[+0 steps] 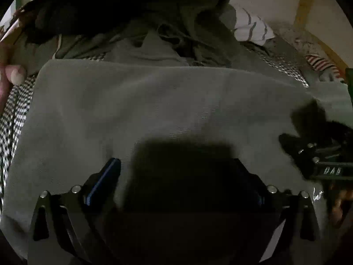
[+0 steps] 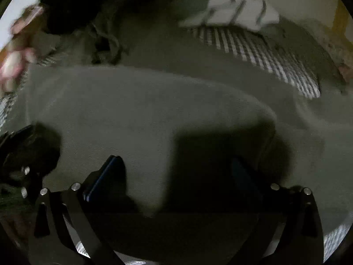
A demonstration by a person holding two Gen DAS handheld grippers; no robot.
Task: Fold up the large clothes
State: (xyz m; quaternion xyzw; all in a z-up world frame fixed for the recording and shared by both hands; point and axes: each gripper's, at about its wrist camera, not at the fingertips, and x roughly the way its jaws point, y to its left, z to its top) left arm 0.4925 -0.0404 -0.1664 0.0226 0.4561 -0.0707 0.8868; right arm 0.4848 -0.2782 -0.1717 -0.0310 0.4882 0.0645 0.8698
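Left gripper (image 1: 178, 165): jaws spread wide, nothing between them, poised over the grey garment (image 1: 154, 106).
Right gripper (image 2: 178, 165): jaws likewise released, empty, above the same grey garment (image 2: 132, 110).
Grey garment: spread flat on a checked cloth (image 1: 13, 119).
Beyond: heap of dark clothes (image 1: 132, 22); striped white cloth (image 1: 251, 26).

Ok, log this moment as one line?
phase: between folds | left tool: open, empty | right tool: open, empty | grey garment: flat on checked cloth
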